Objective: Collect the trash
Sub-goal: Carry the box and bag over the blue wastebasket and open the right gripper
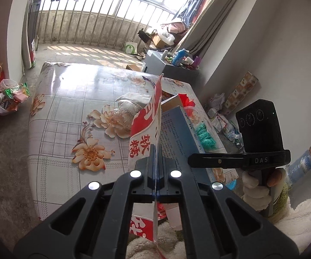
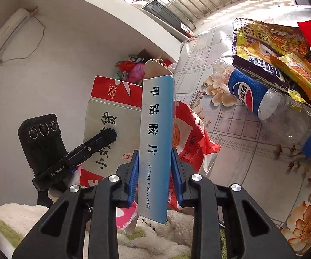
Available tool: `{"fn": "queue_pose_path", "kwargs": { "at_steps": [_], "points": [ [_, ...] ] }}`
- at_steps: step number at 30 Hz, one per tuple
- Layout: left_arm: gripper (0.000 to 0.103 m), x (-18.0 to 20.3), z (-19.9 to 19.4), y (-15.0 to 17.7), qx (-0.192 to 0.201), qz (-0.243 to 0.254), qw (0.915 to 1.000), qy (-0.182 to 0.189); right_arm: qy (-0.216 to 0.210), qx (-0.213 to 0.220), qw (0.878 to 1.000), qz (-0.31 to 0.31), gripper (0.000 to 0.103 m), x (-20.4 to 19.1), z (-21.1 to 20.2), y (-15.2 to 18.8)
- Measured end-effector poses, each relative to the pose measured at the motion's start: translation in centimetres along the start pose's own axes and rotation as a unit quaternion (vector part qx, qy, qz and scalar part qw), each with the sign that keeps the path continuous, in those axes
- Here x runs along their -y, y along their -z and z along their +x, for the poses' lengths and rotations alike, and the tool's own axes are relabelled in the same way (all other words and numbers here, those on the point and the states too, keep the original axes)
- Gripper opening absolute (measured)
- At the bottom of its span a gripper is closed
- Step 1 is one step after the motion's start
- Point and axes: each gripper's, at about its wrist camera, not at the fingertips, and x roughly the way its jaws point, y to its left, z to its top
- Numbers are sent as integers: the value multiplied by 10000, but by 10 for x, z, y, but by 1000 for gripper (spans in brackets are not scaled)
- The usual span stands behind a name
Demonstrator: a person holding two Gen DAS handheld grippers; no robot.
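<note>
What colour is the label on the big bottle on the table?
Blue, with a red, white and blue round logo. The bottle shows best in the right wrist view.

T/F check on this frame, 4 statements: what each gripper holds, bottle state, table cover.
1. The left gripper is shut on a red-and-white snack wrapper. True.
2. The right gripper is open and holds nothing. False: its fingers clamp a blue medicine box.
3. The Pepsi bottle stands upright. False: it lies on its side on the table.
4. The tablecloth has a floral print. True.
</note>
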Motion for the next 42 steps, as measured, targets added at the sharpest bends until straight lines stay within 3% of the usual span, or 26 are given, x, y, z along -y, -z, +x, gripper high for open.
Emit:
{"fn": "queue_pose_path", "kwargs": {
  "at_steps": [5,9,12,15,17,21,23,27,33,35,37,40,42],
  "points": [
    [0,78,10,-37,68,871,9929,806,181,1328,9910,59,27,-6,-111,23],
    [0,160,55,-65,-101,1746,9743,1419,828,2634,9607,304,27,5,-219,53],
    [0,231,109,-76,-619,2175,9538,1979,1357,3517,9238,670,27,18,-290,87],
    [0,302,165,-74,-1105,2683,9317,2187,1855,4242,8790,1143,27,37,-344,127],
    [0,346,202,-66,-1496,2967,9160,2250,2175,4650,8445,1527,27,54,-371,153],
    [0,421,278,-34,-1986,3586,8903,1984,2586,5224,7803,2266,27,95,-404,194],
    [0,450,318,-15,-2141,3865,8788,1803,2916,5292,7511,2661,27,119,-410,206],
    [0,501,394,28,-2484,4284,8559,1491,3466,5045,7147,3384,27,183,-407,208],
    [0,533,504,85,-2810,4734,8292,967,4216,4174,6890,4163,28,299,-401,206],
    [6,540,537,102,-2858,4821,8240,830,4414,3898,6804,4362,31,336,-394,206],
    [27,542,560,115,-2980,4787,8227,727,4335,3661,6887,4513,34,377,-385,205],
    [30,539,574,118,-3073,4572,8320,656,4322,3312,6926,4730,37,419,-369,206],
    [36,536,574,110,-3051,4444,8391,738,4341,3258,6864,4841,40,430,-362,209]
  ]
}}
